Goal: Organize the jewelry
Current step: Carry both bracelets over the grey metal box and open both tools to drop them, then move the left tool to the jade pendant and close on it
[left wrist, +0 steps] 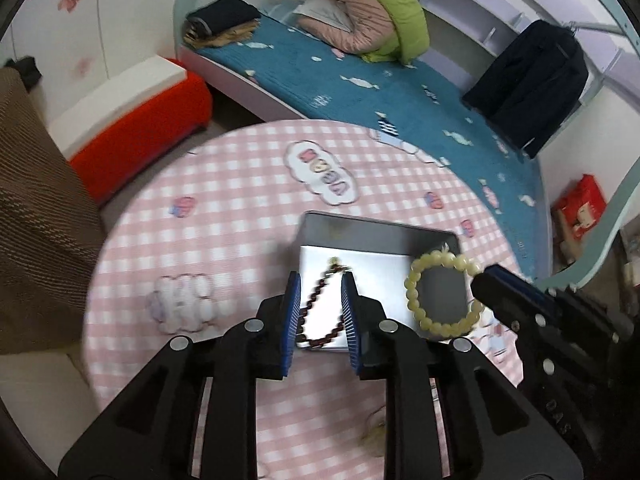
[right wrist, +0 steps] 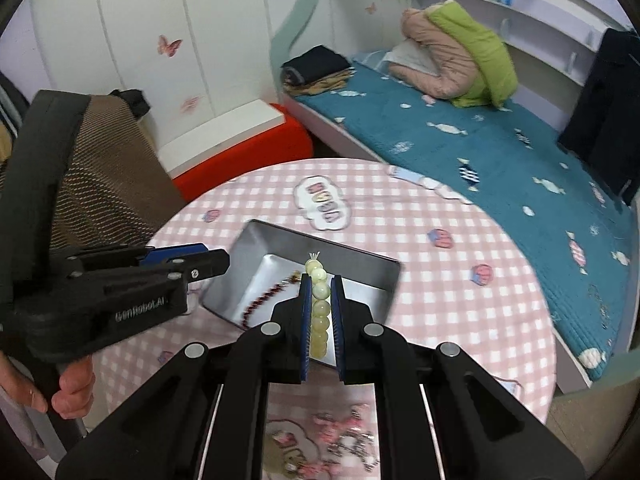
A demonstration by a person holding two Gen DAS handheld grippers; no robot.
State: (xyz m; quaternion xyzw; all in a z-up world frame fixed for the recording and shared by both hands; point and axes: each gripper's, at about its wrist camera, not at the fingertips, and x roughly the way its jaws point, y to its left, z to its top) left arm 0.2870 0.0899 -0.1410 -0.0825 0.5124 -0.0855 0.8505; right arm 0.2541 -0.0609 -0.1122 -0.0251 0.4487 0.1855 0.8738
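Overhead, right gripper (right wrist: 321, 322) pinches yellow bracelet (left wrist: 442, 292) (left gripper (left wrist: 320, 312) parted) above tin (left wrist: 376, 236).

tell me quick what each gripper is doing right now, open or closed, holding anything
Left gripper: open, holding nothing; the dark red bead bracelet lies in the metal tin between its fingers.
Right gripper: closed on the pale yellow bead bracelet, above the tin.

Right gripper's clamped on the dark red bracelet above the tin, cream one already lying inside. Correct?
Swapped. The right gripper is shut on the cream bead bracelet above the metal tin; the dark red bracelet lies inside. The right wrist view shows both.
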